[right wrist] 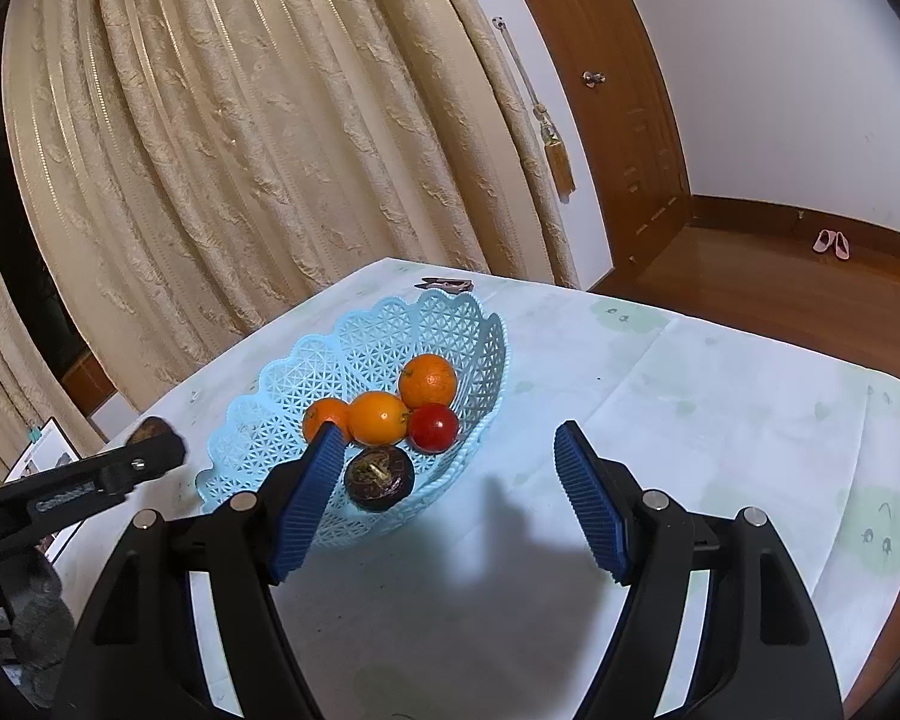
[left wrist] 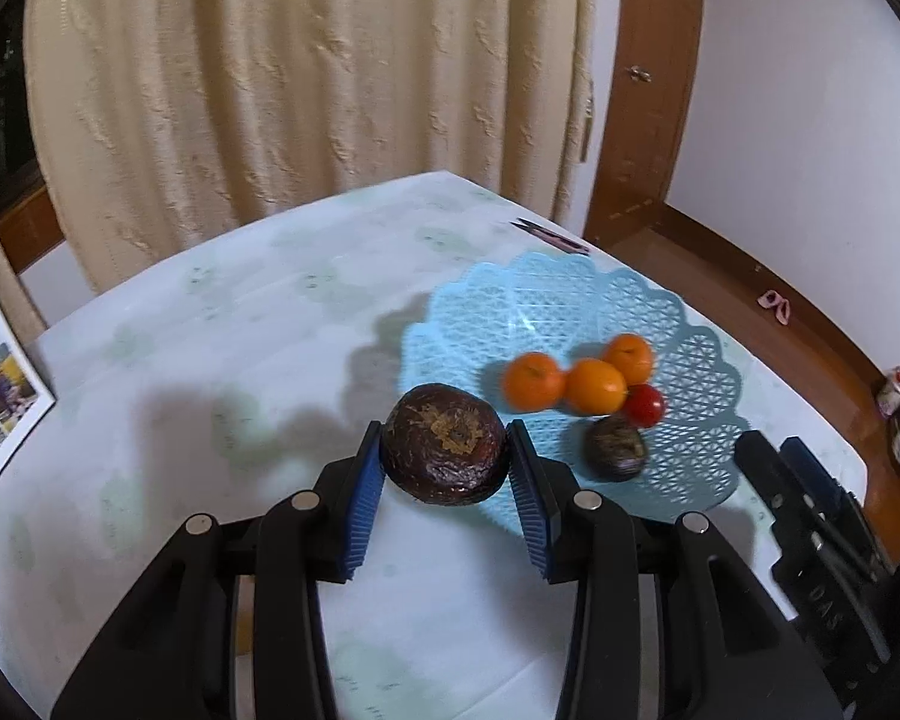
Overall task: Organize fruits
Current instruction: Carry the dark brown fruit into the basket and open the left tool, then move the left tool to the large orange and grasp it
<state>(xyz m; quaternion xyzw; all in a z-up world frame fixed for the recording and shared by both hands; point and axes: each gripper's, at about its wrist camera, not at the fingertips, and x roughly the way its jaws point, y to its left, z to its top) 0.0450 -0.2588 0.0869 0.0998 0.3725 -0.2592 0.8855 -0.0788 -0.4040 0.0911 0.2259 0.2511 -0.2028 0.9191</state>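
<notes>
My left gripper [left wrist: 447, 453] is shut on a dark brown round fruit [left wrist: 444, 444] and holds it above the table, just left of the light blue lattice basket [left wrist: 570, 300]. The basket holds three oranges [left wrist: 594, 385], a red tomato [left wrist: 644, 405] and another dark brown fruit [left wrist: 617, 447]. In the right wrist view my right gripper [right wrist: 447, 447] is open and empty, low over the cloth in front of the basket [right wrist: 360, 336], its left finger [right wrist: 309, 498] overlapping the basket's near rim. The left gripper [right wrist: 150, 450] with its fruit shows at the left.
The table [left wrist: 240, 372] has a pale cloth with faint green prints. A printed sheet [left wrist: 0, 384] lies at its left edge. A small dark clip [left wrist: 549, 235] lies behind the basket. Cream curtains [left wrist: 300, 72] hang behind; wooden floor on the right.
</notes>
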